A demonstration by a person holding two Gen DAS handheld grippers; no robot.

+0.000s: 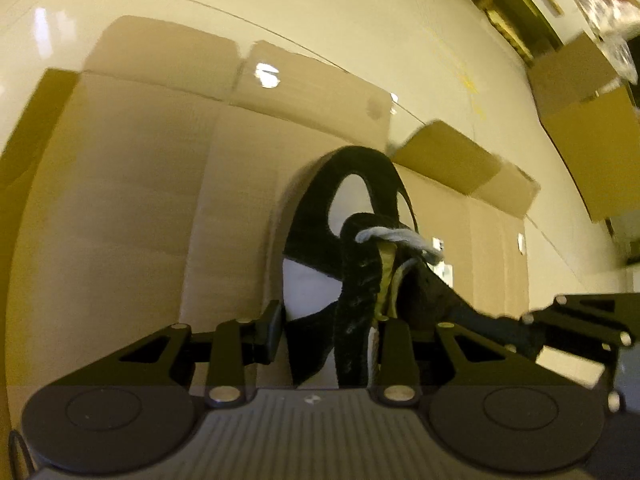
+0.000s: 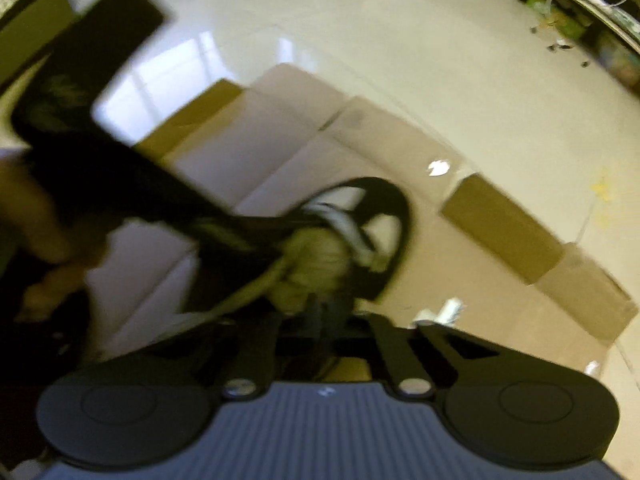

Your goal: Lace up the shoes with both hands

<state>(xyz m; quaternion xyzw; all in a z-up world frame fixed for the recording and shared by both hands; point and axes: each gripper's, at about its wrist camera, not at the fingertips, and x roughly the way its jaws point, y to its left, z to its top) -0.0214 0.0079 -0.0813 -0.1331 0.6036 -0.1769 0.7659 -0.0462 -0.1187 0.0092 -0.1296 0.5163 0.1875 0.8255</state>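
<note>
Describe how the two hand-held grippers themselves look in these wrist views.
Both look alike. The left hand-held gripper has black angular fingers on linkage arms with silver pivot pins, two round black discs at its base and a grey ribbed plate between them. The right hand-held gripper shows the same black discs, silver pins and ribbed plate, though blurred. No cables or sleeves show.

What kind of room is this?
Probably a storeroom or workroom: flattened cardboard covers a shiny pale floor, more boxes stand nearby, and a black shoe rests on the cardboard.

Both wrist cameras look steeply down, close on shoe [image 1: 352, 216].
</note>
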